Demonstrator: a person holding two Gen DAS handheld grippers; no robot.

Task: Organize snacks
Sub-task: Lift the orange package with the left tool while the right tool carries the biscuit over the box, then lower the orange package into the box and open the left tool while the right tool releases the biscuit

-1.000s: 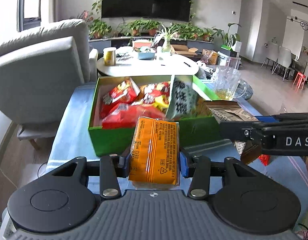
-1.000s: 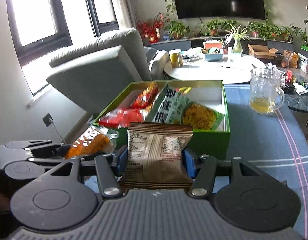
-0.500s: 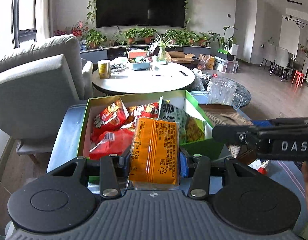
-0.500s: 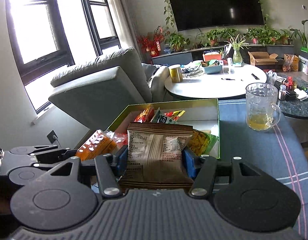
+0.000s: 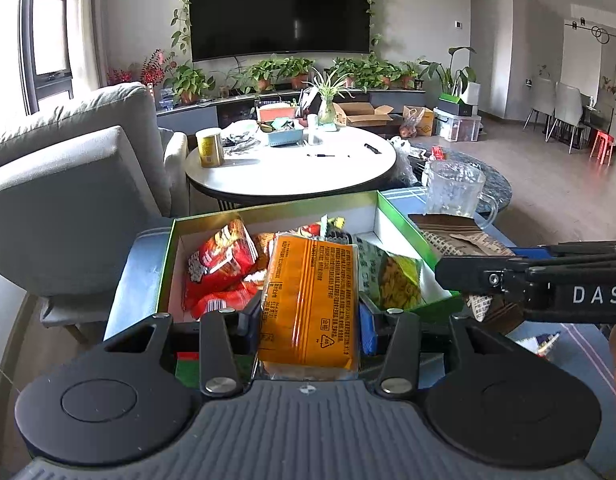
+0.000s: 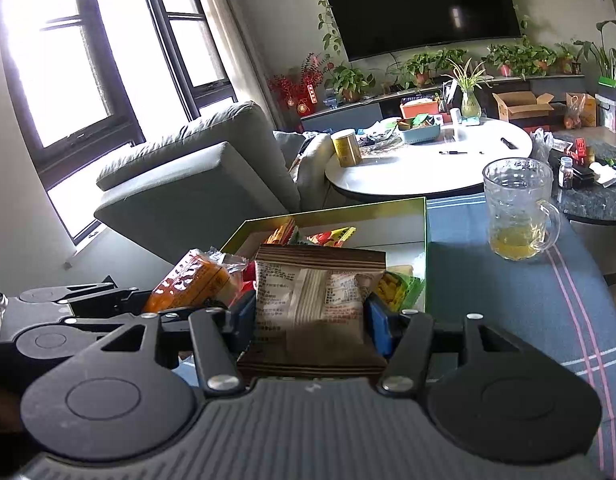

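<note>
A home living room: wall-mounted television (image 5: 279, 8), potted plants (image 5: 283, 72), grey sofa (image 5: 67, 176), round white table (image 5: 291, 168).

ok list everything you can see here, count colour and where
green box: one, green outside, white inside, on the blue cloth
red packets: several, red, left side of box
green packet: one, green and yellow, right side of box
glass mug: one, clear, yellow liquid, right of box
round table: one, white, behind box
sofa: one, grey, left
orange packet: one, in left gripper
brown packet: one, in right gripper
</note>
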